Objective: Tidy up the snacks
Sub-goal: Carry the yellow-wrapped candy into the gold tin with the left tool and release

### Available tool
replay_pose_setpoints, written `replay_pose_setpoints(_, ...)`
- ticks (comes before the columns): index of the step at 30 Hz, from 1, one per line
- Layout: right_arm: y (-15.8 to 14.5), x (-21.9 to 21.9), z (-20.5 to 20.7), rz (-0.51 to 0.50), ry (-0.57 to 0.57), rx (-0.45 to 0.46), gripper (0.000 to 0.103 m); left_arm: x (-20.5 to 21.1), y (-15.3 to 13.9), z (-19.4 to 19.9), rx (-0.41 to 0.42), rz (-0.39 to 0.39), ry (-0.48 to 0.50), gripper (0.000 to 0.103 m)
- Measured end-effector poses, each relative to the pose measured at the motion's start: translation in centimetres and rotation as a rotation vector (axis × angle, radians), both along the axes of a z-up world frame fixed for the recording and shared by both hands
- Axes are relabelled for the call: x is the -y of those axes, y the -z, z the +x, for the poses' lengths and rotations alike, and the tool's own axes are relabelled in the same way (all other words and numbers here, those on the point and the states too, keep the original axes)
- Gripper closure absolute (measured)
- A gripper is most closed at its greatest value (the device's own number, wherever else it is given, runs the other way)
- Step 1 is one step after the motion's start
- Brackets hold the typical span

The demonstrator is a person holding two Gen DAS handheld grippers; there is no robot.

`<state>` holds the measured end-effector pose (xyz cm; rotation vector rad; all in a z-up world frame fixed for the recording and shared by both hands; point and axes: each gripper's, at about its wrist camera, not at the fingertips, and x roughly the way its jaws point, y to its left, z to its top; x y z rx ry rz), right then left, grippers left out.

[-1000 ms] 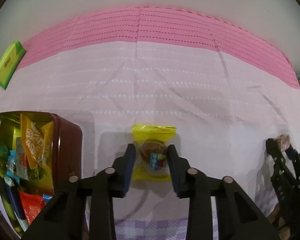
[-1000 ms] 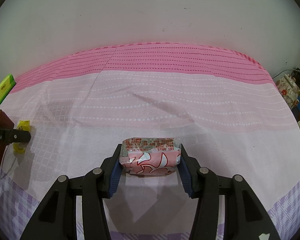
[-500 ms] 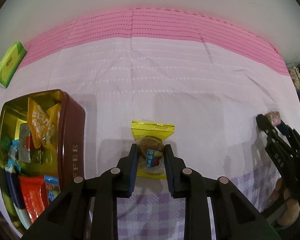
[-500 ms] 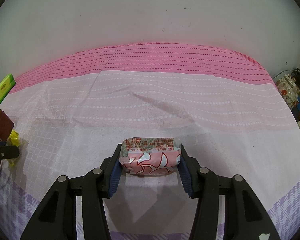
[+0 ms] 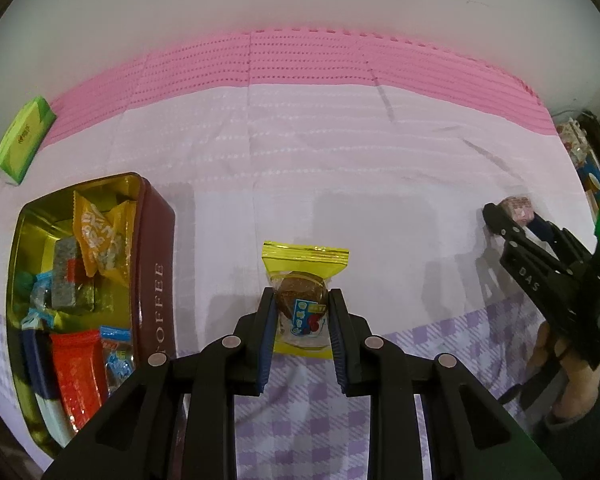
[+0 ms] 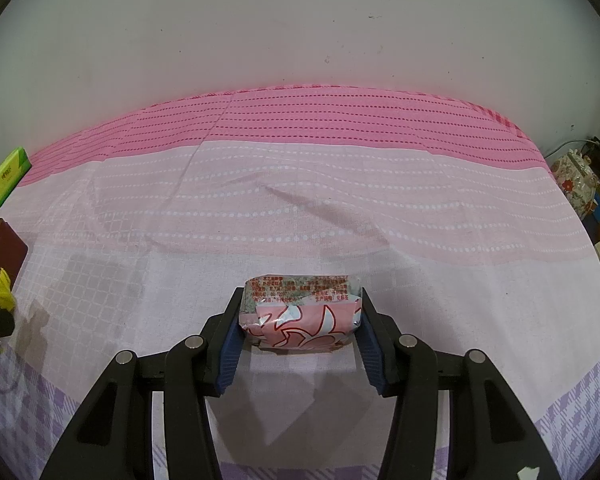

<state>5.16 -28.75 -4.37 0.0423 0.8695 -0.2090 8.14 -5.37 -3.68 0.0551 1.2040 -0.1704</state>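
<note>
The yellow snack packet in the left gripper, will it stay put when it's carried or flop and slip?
Yellow packet is likely light. Its film ends may flop, since the left gripper clamps only the round cake middle. Glossy wrap could slip.

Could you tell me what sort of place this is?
Probably a home table: a pink and lilac patterned cloth against a plain wall, an open maroon coffee tin of snacks, and household clutter at the edge.

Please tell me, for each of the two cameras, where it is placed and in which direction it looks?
Left wrist: on the left gripper, facing steeply down at its yellow snack and the tin; the person's hand shows.
Right wrist: on the right gripper, facing down over its pink snack.
Shared: tablecloth, green packet, tin, both snacks.
</note>
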Motion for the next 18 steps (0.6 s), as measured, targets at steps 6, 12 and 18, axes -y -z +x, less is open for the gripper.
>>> replay_pose_setpoints(6,0.0,0.0,0.0,0.000,0.000,0.000,0.054,-0.8,-1.1,-0.8,0.035,0.040,-0.004,0.077)
replay_pose_setpoints(12,0.0,0.0,0.0,0.000,0.000,0.000,0.054,-2.0,-2.2,-1.3,0.056,0.032,-0.016,0.077)
replay_pose_setpoints(18,0.1,0.0,0.0,0.000,0.000,0.000,0.054,-3.2,-3.6,-1.7,0.071,0.020,-0.035,0.077)
